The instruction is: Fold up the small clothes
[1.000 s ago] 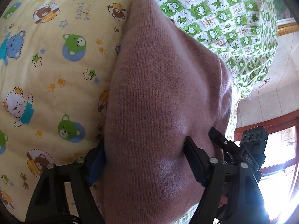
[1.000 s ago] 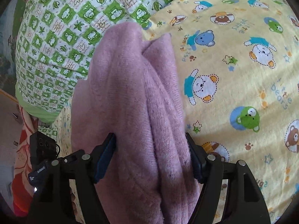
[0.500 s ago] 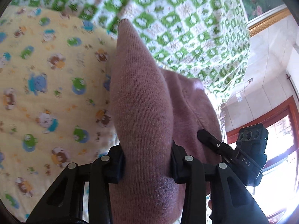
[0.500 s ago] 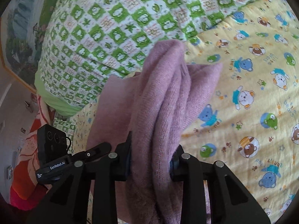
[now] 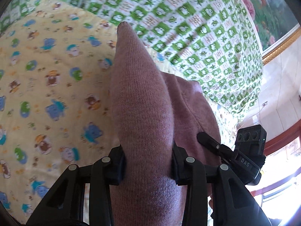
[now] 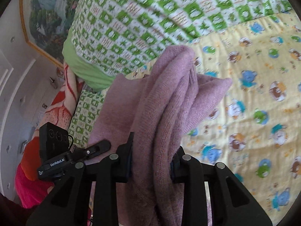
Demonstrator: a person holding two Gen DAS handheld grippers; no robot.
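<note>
Both the left gripper and right gripper have just clamped their jaws on a bunched mauve knitted garment, lifting it above the yellow bear-print bedsheet, probably to fold it.

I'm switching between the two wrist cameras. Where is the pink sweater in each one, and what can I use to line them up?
Left wrist: the pink sweater fills the centre, clamped in the left gripper, its tip pointing up.
Right wrist: the pink sweater rises from bottom centre, bunched in the right gripper.
Shared landmark: the green checked quilt along the top, above the yellow bear sheet.
</note>
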